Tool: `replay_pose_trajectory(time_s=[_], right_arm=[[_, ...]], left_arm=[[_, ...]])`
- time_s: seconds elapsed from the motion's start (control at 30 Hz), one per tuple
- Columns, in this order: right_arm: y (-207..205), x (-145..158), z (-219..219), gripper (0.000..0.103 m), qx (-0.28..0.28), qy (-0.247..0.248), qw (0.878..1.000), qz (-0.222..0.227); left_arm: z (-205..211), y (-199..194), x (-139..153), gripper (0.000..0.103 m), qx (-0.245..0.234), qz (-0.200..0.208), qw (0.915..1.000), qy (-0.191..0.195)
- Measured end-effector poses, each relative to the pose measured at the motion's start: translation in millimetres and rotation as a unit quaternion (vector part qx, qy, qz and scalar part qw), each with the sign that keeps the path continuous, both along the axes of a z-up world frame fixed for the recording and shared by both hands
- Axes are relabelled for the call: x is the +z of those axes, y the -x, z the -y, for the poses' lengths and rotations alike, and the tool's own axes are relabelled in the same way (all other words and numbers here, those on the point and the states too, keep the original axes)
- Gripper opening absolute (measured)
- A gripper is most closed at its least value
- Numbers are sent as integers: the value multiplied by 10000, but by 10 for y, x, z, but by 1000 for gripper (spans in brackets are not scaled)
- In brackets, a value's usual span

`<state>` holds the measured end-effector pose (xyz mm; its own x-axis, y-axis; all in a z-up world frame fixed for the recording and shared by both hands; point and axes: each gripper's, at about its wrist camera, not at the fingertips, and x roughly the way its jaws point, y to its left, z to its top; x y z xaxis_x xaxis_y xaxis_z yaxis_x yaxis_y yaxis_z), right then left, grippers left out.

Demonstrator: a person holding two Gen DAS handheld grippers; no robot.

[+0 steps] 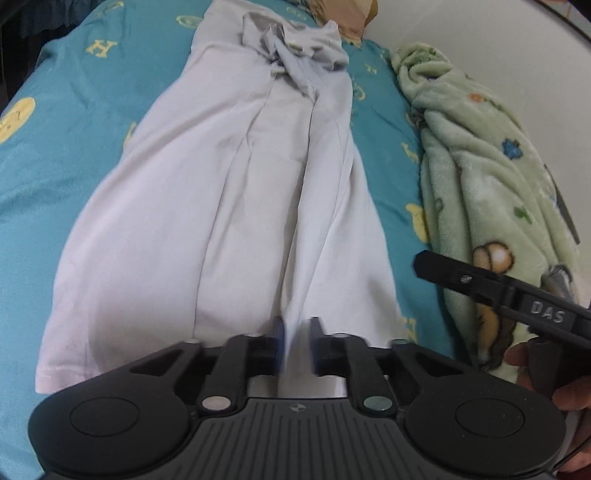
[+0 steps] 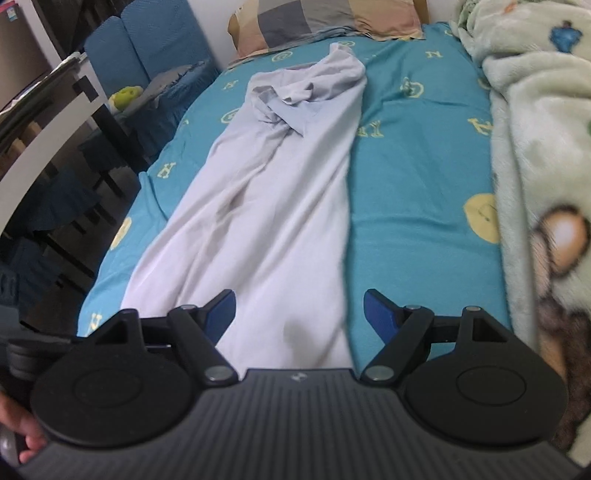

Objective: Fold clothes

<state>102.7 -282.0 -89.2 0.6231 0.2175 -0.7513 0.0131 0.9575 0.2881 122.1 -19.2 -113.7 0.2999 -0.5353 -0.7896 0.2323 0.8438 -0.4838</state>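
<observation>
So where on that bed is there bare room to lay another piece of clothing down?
The widest bare strip of sheet runs between the white shirt and the green blanket. A narrower strip lies on the shirt's other side, toward the bed edge. The far end is crowded: pillow and bunched sleeves. The left claw grips the near hem.

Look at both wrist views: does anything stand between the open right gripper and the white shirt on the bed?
Nothing visible does. The right gripper hangs open directly over the white shirt's near hem. The left gripper already pinches that hem; the green blanket lies off to the right.
</observation>
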Motion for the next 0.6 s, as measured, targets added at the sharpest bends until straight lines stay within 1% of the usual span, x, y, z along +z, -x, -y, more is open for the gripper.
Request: replay_pose_trajectory(time_s=[0.03,0.1,0.13,0.17,0.23,0.3,0.33,0.37,0.4,0.47,0.5,0.57,0.6], right_arm=[[-60,5,-35,78,-64,3,10000,34],[-193,6,-93,78,-245,-12,9996,119],[-248,-21,-98,78,-334,-61,9992,198],[-297,-63,-91,78,-423,-131,9986,299],[-386,-160,-71,78,-587,-222,9969,466],[-438,-279,-42,78,-660,-108,9963,535],[-460,-311,-22,78,-697,-40,9959,571],[-482,-328,2,78,-737,26,9954,609],[-503,-345,26,78,-776,93,9948,647],[-527,-348,70,78,-910,144,9919,872],[-545,-354,86,78,-957,164,9906,961],[-607,-398,115,78,-996,191,9895,1030],[-640,-423,130,78,-1013,203,9890,1057]], left_arm=[[-38,-25,67,46,60,101,9999,80],[-104,-131,204,48,155,326,9990,253],[-125,-209,282,53,182,474,9984,255],[-120,-309,349,57,206,664,9974,163],[-45,-580,445,69,169,1142,9931,-204],[88,-890,491,73,-6,1609,9852,-597],[195,-1075,493,73,-155,1834,9798,-783],[338,-1265,476,73,-328,2086,9722,-1009],[501,-1457,449,73,-513,2352,9624,-1257],[795,-1814,350,73,-915,2792,9400,-1732],[938,-1989,296,73,-1118,2998,9269,-1964],[1233,-2322,135,73,-1488,3255,9059,-2265],[1365,-2464,47,73,-1666,3328,8973,-2373]])
